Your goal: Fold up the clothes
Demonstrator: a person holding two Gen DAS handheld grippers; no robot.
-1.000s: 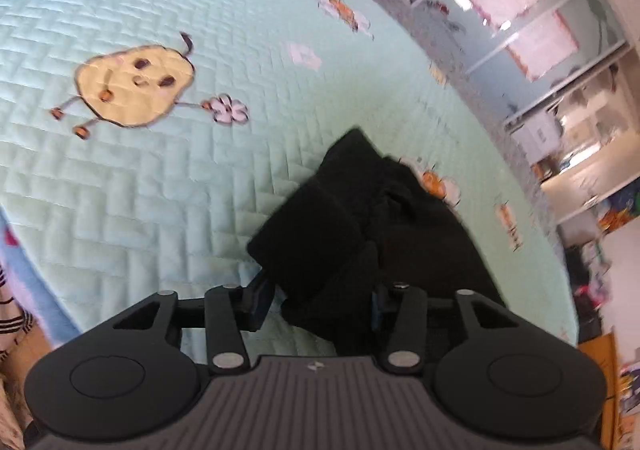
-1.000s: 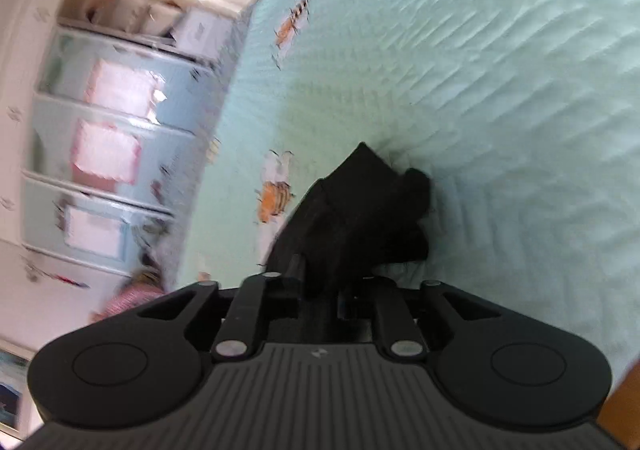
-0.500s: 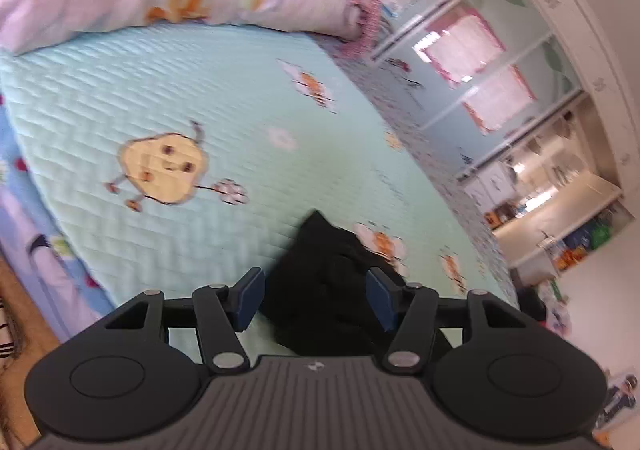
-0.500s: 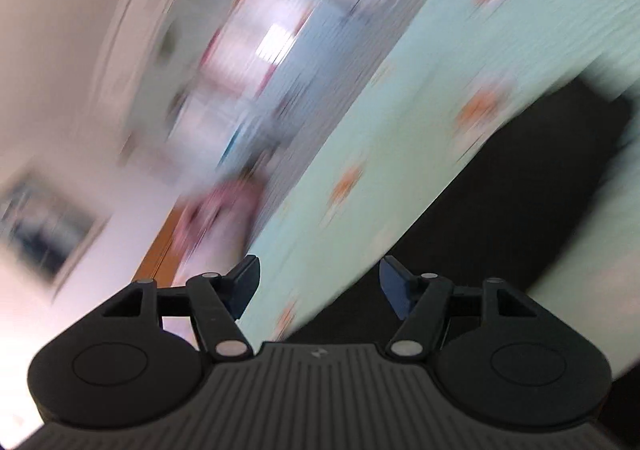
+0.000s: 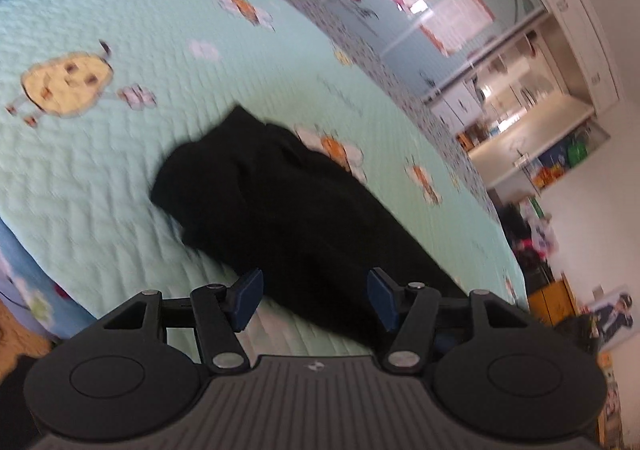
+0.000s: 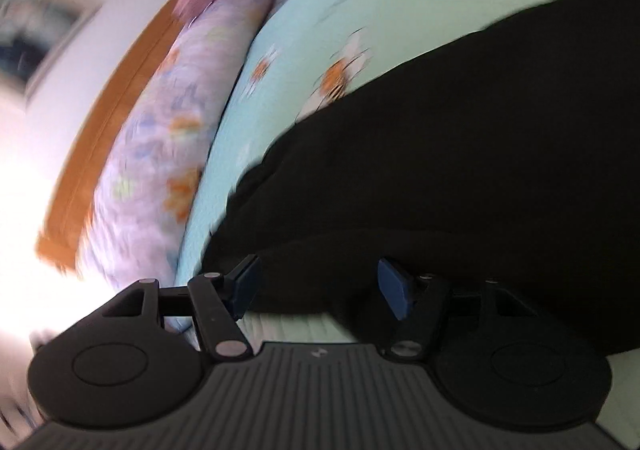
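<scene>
Folding goes best from a clean edge grip: the black garment [image 5: 288,202] lies bunched on the mint quilt [image 5: 120,170], and both the left gripper [image 5: 312,294] and right gripper [image 6: 316,286] hover with jaws apart, empty — reach for an outer hem, not the middle.

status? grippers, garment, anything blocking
Left gripper open, empty. Right gripper open, empty. Black garment lies bunched on the quilt, not gripped. Nothing in the way.
</scene>
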